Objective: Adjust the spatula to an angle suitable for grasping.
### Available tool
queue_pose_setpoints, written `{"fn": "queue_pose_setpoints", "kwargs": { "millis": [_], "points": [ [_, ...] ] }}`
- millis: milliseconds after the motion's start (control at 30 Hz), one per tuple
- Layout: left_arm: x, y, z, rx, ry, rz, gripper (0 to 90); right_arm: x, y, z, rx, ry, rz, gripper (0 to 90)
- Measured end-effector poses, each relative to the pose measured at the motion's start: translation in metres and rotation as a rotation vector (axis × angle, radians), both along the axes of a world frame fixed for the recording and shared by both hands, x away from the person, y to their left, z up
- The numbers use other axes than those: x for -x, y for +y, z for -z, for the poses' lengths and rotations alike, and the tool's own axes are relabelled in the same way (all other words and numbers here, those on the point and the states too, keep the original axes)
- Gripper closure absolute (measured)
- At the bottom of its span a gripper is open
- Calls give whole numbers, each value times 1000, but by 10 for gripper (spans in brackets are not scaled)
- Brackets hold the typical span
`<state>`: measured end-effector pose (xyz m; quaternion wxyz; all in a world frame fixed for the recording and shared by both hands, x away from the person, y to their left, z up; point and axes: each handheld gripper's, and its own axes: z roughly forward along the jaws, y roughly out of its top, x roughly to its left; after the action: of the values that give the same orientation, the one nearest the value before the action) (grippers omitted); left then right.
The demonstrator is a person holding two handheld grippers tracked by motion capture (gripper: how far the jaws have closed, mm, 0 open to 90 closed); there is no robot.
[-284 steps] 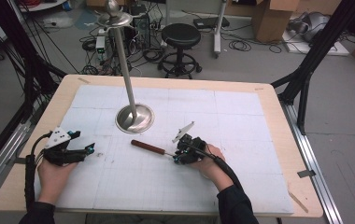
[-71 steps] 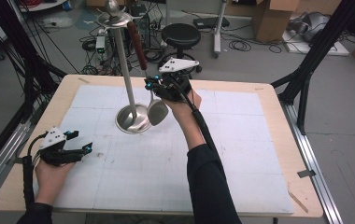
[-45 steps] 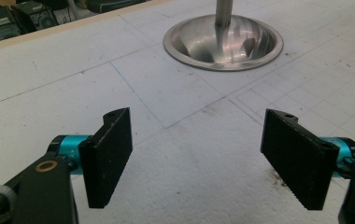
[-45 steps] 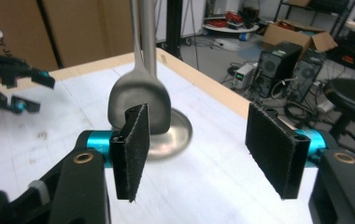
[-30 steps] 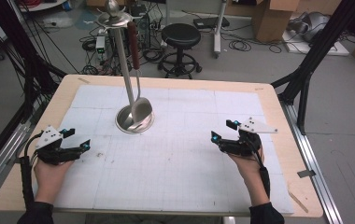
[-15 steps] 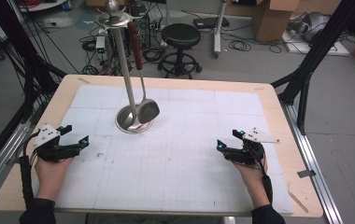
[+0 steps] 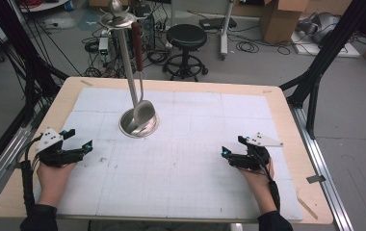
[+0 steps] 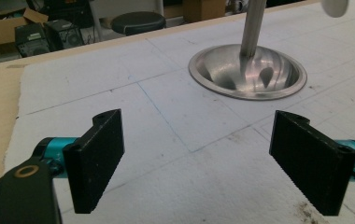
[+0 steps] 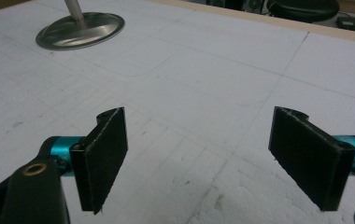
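**A:** High view, panel one: I am reading the hanging step as done. The ladle is hanging by its brown handle from the top ring of the steel utensil stand, its bowl resting just above the stand's dished base. My left gripper and right gripper are both resting low over the white gridded mat, well apart from the stand.

**B:** And the jaws?

**A:** Left gripper view: the two black pads are standing wide apart with nothing between them, and the base is lying ahead. Right gripper view: same condition, jaws spread wide and empty, the base far off at upper left.

**B:** What is the next move calling for?

**A:** In my judgement, nothing more than keeping both tools parked away from the stand, so the ladle is not being knocked into a swing.

**B:** What is differing from the earlier panels?

**A:** At the earliest panel the ladle was lying flat on the mat beside my right gripper; later that arm was reaching up at the stand. Now it is back at the near right, while the left has hardly moved.
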<state>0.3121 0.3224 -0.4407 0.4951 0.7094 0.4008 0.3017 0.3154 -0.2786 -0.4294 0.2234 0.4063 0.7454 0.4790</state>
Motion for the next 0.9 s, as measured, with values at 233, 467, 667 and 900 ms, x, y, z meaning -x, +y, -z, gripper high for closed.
{"fn": "queue_pose_setpoints", "kwargs": {
  "millis": [233,467,667,900],
  "points": [
    [0,0,0,-1,1,0,186,0,-1,0,0,-9,7,185],
    [0,-1,0,6,-1,1,185,-1,-2,0,-2,-5,15,182],
    [-2,-6,-3,16,47,-23,181,-4,-5,4,5,43,53,182],
    [-5,-16,0,-41,112,-10,170,-9,0,13,57,127,70,182]
  ]
}}
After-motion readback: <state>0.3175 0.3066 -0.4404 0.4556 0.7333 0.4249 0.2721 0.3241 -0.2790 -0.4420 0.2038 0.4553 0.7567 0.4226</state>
